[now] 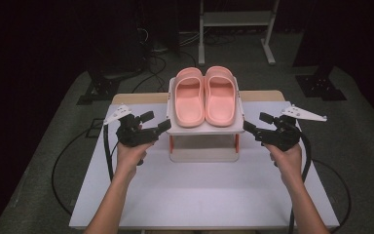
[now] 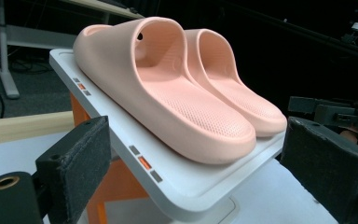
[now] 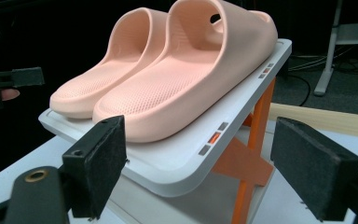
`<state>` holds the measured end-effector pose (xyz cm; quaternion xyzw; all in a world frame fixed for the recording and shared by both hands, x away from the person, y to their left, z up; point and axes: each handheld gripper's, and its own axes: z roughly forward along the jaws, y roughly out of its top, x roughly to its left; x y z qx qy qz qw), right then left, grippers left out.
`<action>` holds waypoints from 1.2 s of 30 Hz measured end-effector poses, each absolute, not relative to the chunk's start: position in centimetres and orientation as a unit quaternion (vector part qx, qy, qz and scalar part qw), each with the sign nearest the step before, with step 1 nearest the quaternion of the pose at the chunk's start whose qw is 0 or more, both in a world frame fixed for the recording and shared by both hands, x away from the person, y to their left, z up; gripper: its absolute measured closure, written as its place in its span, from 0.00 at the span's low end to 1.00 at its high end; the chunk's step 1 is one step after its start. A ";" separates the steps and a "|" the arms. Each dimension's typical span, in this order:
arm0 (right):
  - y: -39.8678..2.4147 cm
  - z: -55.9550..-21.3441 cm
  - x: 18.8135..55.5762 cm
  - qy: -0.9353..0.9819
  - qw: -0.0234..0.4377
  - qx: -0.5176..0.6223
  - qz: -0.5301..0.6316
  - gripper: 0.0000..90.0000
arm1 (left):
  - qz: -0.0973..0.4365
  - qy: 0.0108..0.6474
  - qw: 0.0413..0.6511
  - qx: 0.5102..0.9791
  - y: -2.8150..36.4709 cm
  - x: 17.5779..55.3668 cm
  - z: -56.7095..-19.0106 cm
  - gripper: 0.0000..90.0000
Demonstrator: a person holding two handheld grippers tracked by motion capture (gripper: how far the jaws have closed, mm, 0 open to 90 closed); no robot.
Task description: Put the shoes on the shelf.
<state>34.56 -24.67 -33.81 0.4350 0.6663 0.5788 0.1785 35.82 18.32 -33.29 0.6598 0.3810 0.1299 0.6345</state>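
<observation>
Two pink foam slippers (image 1: pixel 204 95) sit side by side on one white tilted shelf (image 1: pixel 202 127) with orange legs, mid-table. Left gripper (image 1: pixel 152 123) and right gripper (image 1: pixel 258 123) flank its near corners, jaws spread, gripping nothing. White table (image 1: pixel 199 190).

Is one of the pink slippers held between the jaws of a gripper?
No, both pink slippers lie side by side on the white shelf, and both grippers stand open beside it.
</observation>
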 end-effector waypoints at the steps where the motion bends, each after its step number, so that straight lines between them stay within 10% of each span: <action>1: -24.7 -33.9 34.5 0.669 0.178 0.434 0.576 0.19 | 0.130 0.381 0.636 0.659 18.4 35.7 -33.4 0.09; 36: -25.9 -36.5 32.1 0.672 0.161 0.434 0.578 0.19 | 0.129 0.379 0.636 0.659 19.6 33.4 -35.9 0.09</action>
